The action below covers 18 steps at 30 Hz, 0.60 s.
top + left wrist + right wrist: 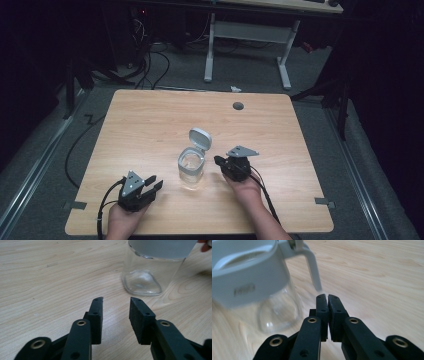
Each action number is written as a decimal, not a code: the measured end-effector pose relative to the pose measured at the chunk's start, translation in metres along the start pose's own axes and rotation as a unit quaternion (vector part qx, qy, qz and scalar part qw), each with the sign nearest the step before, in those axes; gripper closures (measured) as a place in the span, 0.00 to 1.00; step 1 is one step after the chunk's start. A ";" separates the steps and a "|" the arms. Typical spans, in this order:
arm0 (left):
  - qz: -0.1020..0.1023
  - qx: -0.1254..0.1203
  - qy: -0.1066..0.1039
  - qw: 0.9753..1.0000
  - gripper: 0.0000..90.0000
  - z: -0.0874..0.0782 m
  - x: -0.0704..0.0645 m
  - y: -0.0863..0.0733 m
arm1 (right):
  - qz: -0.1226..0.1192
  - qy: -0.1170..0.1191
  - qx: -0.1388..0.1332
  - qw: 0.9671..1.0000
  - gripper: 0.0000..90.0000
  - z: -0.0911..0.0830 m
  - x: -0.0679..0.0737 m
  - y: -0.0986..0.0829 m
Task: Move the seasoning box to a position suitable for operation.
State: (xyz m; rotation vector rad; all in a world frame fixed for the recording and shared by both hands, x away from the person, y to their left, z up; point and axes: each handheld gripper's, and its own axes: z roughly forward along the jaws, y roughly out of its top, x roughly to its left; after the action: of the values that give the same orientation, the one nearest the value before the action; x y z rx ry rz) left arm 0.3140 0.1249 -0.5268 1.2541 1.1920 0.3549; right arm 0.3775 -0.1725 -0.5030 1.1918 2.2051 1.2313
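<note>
Left claw (152,183) sits low left of centre in the high view, on the table (150,120), jaws spread with a clear gap and nothing between them. In the left gripper view the same claw (116,301) points at the base of the glass jar (147,277), which is in the upper right of that frame, near but apart from the jaw tips.

Right claw (218,160) is right of centre in the high view, just beside the jar's right side; contact can't be confirmed from there. In the right gripper view this claw (327,297) has its jaws pressed nearly together, only a thin slit between the pads, pinching nothing. Its tips sit just under the lower end of the white latch arm (313,267) that hangs down from the jar's collar; whether they touch is unclear.

Glass jar (191,167) stands upright near the middle of the table, slightly toward the lower edge, between the two claws. Clear glass body, looks empty. Grey-white collar (249,280) around the top, hinged lid (200,138) flipped open and standing up at the far side.

Round cable hole (238,106) in the table's upper right part. A person's hand holds each gripper, coming in from the bottom edge.
</note>
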 end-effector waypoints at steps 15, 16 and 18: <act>0.038 -0.017 0.026 0.999 1.00 0.021 -0.013 -0.004 | -0.029 -0.027 -0.009 0.999 0.97 -0.076 -0.010 -0.062; 0.035 -0.020 0.031 0.999 1.00 0.024 -0.013 -0.004 | -0.020 -0.024 -0.016 0.999 0.97 -0.078 -0.013 -0.062; 0.028 -0.021 0.039 0.999 1.00 0.031 -0.013 -0.003 | -0.013 -0.027 -0.022 0.999 0.97 -0.081 -0.017 -0.061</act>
State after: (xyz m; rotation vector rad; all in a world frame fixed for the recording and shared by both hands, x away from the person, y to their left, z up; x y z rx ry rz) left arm 0.3335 0.0976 -0.5277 1.2481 1.2110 0.4710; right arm 0.3056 -0.2455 -0.5096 1.1615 2.1368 1.2157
